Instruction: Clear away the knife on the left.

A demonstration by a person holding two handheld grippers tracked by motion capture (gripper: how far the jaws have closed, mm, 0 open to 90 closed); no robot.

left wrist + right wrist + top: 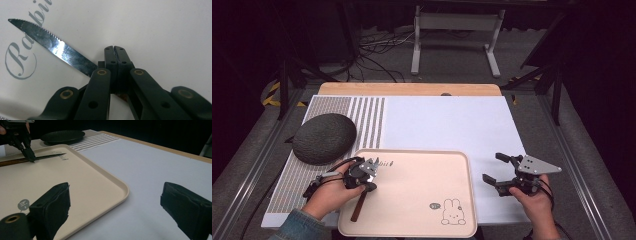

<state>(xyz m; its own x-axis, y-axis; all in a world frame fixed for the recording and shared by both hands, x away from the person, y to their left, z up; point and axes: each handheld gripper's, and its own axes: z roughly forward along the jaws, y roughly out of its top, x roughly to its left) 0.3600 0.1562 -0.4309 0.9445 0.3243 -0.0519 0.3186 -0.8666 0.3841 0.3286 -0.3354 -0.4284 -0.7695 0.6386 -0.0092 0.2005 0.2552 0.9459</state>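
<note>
A knife (358, 206) with a brown handle and a serrated blade (52, 45) lies on the left part of a beige tray (422, 187) printed with a rabbit. My left gripper (368, 186) points down onto it where blade meets handle. Its jaws are pressed together (115, 50), with the blade coming out on the left. The right gripper view shows that gripper (31, 158) pinching the knife (47, 157) on the tray (100, 180). My right gripper (492, 167) is held open over the white mat to the right of the tray, nothing between its jaws (117, 205).
A dark grey round textured object (324, 137) sits on the striped left part of the mat (367, 120), beyond the tray. The white mat (447, 122) stretches behind and to the right of the tray. Table edges drop to a dark floor with cables.
</note>
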